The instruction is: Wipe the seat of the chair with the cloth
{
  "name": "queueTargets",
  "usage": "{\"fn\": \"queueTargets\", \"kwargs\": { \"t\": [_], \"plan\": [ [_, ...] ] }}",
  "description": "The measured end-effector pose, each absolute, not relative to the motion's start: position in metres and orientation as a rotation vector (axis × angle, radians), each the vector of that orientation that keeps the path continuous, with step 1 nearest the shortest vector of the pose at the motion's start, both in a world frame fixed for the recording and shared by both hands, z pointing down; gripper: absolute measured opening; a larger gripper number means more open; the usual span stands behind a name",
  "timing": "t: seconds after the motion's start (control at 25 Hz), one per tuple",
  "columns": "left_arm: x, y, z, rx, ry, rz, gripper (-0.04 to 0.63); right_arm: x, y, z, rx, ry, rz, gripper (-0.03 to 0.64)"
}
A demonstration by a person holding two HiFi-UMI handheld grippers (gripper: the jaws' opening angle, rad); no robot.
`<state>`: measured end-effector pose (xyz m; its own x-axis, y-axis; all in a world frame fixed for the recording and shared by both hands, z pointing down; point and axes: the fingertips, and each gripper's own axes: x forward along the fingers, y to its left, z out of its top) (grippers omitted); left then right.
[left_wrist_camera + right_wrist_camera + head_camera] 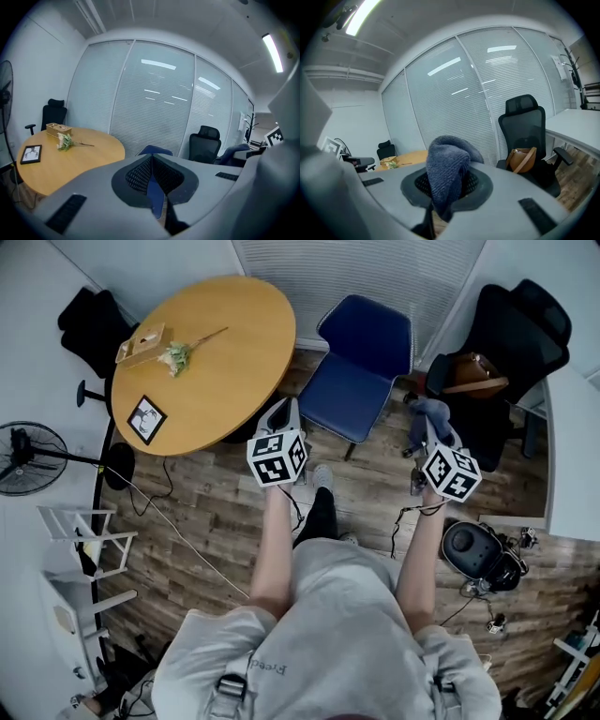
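Presently the right tongs (424,432) are clenching a bunched blue-grey terry cloth (428,412), the blue padded chair seat (345,395) lying forward-left of them, beside the closed, empty left tongs (284,416).

Blue chair (361,371); grey-blue cloth (447,171); tan table (202,357).

Chair (361,371) between desk (216,343) and office chair (520,324).
Desk to its left; office chair right, bag (473,371) on its seat.
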<state>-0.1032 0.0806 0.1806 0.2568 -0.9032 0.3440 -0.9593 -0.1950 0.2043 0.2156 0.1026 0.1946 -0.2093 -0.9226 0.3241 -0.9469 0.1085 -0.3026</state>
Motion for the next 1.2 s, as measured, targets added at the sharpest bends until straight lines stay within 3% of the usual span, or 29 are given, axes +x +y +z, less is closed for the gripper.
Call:
{"fn": "queueTargets", "kwargs": {
  "t": [0.48,1.2],
  "plan": [
    [-0.084,-0.088,0.197,2.162,-1.6,0.203,0.028,0.233,-0.038,0.201,1.979,-2.193,0.709,0.052],
    [-0.112,-0.225,0.226,2.225,-1.49,0.284,0.028,0.161,-0.18,0.24,1.905,-2.206,0.817,0.052]
  ]
}}
